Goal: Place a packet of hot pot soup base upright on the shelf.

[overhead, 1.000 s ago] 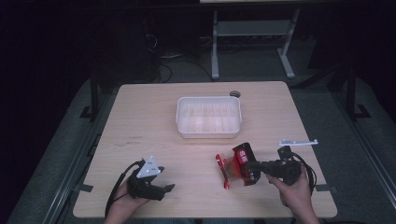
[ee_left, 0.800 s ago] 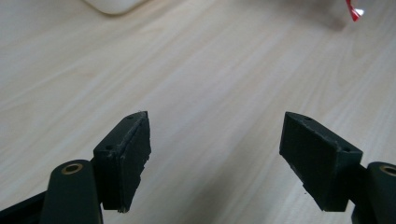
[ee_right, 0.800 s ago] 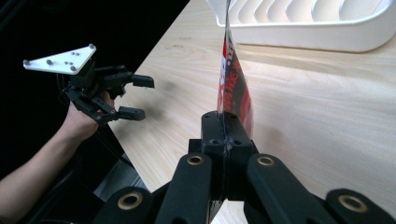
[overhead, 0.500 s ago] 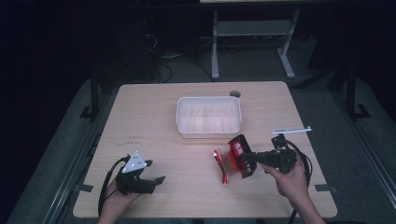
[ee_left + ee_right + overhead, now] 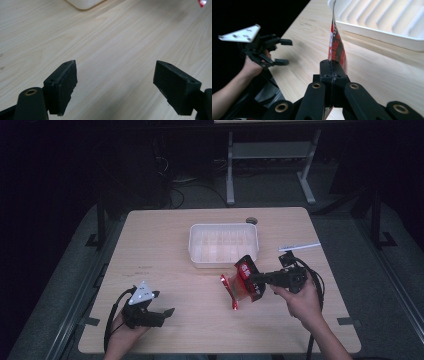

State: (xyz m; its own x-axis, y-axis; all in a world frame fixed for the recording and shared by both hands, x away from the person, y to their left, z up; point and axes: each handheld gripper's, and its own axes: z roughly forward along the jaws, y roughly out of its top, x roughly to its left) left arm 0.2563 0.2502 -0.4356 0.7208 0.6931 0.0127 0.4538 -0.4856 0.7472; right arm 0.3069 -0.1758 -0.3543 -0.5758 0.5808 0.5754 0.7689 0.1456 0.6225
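Observation:
A red packet [image 5: 244, 281] with white print hangs just above the table in front of the white tray [image 5: 200, 256]. My right gripper [image 5: 253, 279] is shut on the packet's right edge. In the right gripper view the packet [image 5: 336, 47] rises edge-on from the closed jaws of the right gripper [image 5: 332, 63], beside the tray's rim [image 5: 372, 29]. My left gripper [image 5: 164, 303] is low at the front left of the table. Its jaws have just been opening and stand wide, with bare wood between them in the left gripper view [image 5: 116, 66].
A thin white strip [image 5: 299, 246] lies on the table right of the tray. A small round dark spot [image 5: 251, 220] sits behind the tray. The right gripper view also catches the left gripper [image 5: 283, 51] and the hand holding it near the table's edge.
The right gripper has lifted the red packet and carried it closer to the tray. The left gripper's jaws have spread apart; that hand has hardly moved.

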